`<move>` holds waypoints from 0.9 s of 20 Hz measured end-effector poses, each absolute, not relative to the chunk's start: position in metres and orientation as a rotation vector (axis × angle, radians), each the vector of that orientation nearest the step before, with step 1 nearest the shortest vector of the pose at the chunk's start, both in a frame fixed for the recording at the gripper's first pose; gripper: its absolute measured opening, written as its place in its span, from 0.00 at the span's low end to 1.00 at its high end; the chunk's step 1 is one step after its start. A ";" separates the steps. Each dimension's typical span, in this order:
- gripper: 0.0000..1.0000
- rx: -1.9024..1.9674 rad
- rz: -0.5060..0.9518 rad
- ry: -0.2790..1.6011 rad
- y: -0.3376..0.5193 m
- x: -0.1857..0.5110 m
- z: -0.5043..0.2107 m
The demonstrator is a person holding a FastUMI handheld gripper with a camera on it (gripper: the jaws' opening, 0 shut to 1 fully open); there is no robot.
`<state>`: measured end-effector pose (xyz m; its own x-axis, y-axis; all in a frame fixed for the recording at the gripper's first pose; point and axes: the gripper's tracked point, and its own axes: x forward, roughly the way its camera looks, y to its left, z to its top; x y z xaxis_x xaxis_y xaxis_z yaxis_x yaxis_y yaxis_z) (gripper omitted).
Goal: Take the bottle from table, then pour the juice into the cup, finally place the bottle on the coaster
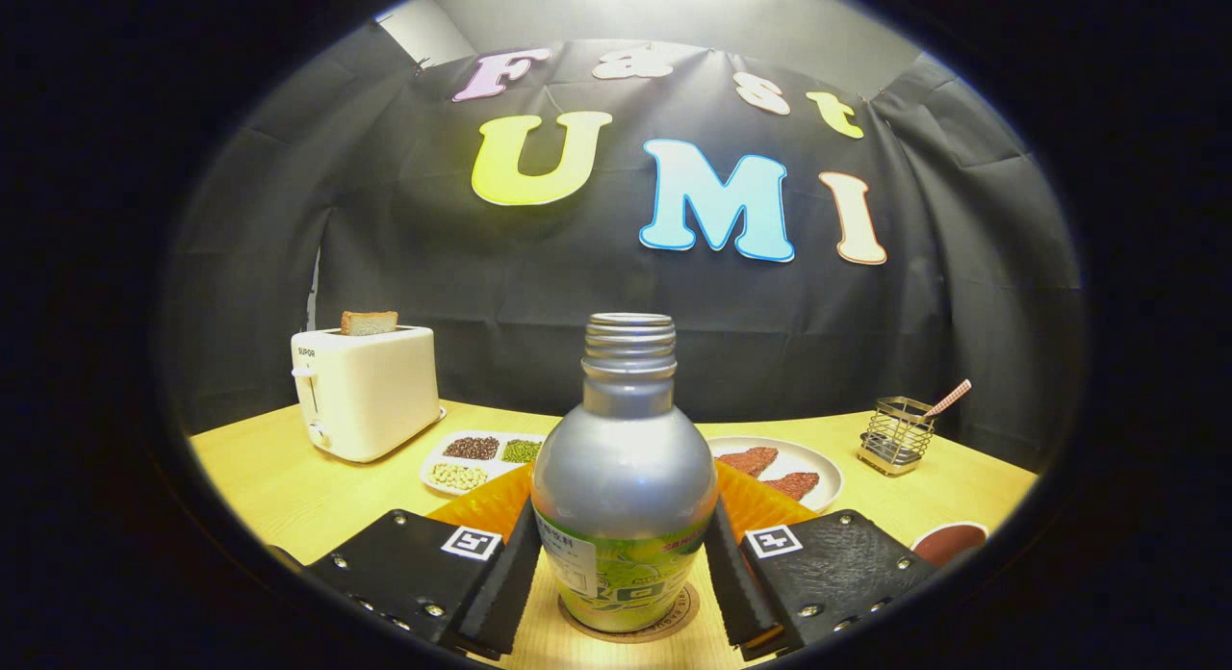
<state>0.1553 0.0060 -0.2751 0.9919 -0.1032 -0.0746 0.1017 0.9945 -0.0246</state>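
With the bottle standing upright on the coaster near the table's front edge, the last step looks nearly done. The gripper has a finger on each side of it — touching or just clear, I cannot tell. Spread them evenly and back straight out — a one-sided drag could tip the open bottle toward the orange cup just behind it.
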 end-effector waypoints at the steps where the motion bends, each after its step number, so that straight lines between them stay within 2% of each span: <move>1: 0.78 -0.017 -0.109 0.077 0.003 0.158 -0.277; 14: 0.78 0.055 -0.137 0.092 -0.008 0.166 -0.286; 16: 0.82 0.105 -0.105 0.081 -0.001 0.167 -0.286; 18: 0.97 0.131 -0.092 0.063 0.001 0.163 -0.278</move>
<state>0.1630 0.0008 -0.2778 0.9938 -0.0869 -0.0688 0.0952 0.9872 0.1278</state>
